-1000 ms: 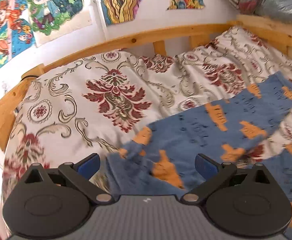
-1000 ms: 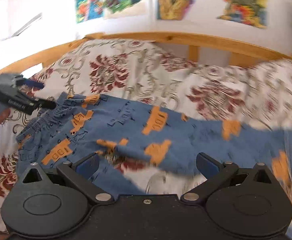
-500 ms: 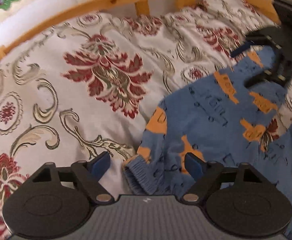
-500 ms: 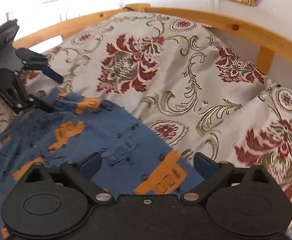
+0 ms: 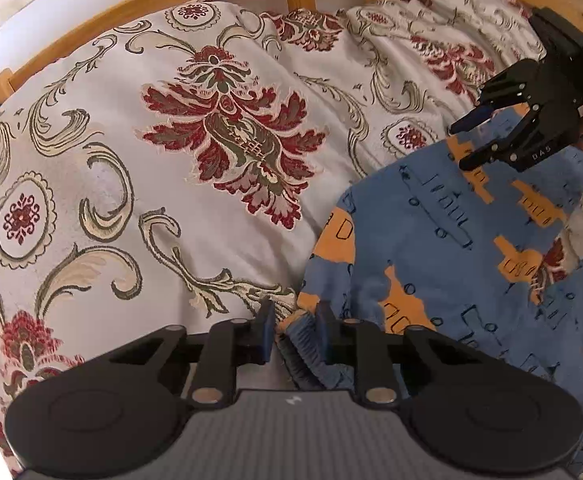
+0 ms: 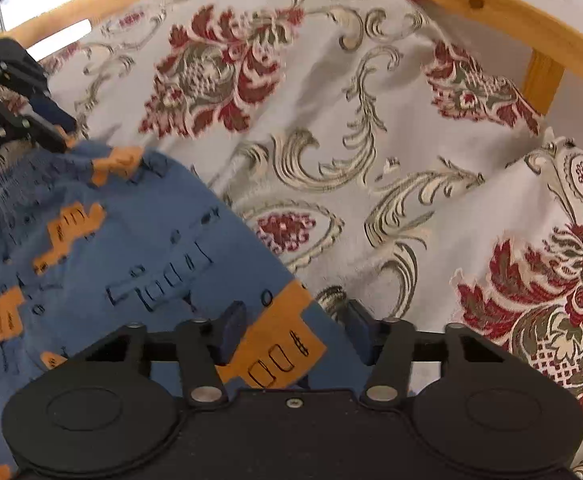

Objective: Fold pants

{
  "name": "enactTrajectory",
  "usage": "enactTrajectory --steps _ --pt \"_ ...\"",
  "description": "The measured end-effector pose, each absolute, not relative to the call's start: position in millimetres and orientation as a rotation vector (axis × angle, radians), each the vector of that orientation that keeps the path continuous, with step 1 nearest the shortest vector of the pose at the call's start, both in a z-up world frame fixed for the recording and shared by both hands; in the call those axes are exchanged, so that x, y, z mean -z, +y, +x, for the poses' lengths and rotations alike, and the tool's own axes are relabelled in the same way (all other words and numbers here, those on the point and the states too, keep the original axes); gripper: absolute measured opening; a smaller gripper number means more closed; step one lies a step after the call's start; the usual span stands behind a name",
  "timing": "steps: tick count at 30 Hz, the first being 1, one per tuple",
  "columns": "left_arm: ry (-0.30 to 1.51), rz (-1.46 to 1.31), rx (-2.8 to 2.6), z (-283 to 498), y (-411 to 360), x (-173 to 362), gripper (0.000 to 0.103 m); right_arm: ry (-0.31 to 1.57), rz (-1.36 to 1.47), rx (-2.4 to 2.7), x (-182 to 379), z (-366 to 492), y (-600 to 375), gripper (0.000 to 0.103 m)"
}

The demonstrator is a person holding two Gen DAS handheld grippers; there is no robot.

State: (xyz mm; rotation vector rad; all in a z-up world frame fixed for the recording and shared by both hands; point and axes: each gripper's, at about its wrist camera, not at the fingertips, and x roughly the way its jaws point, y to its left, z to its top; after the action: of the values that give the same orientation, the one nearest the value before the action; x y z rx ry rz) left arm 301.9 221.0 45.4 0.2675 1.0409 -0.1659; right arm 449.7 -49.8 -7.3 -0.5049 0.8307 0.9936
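blue orange-patched pants (image 5: 443, 248), floral cream bedspread (image 5: 171, 160)

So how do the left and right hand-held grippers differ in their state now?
The left hand-held gripper is nearly closed, pinching the ribbed waistband of the pants; the right hand-held gripper is wider, with fabric between its fingers, not yet clamped. Left sits at the waistband, right at a leg edge. Both have blue pads.

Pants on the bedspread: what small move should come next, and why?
Probably close the right hand-held gripper: its jaws straddle the pants hem, apart. The left hand-held gripper looks already pinched on the waistband corner.
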Motion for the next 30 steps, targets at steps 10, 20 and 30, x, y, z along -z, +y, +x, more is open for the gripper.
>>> enactTrajectory --steps 10,20,30 --pt "0.964 0.350 0.084 281 202 -49 0.011 0.744 -0.523 -0.931 2 423 -64 0.002" --pt "0.700 0.476 0.096 213 189 -62 0.010 0.496 -0.559 -0.847 -39 329 -97 0.001" --pt "0.503 0.689 0.176 120 162 -65 0.009 0.384 -0.588 -0.781 -40 187 -133 0.001"
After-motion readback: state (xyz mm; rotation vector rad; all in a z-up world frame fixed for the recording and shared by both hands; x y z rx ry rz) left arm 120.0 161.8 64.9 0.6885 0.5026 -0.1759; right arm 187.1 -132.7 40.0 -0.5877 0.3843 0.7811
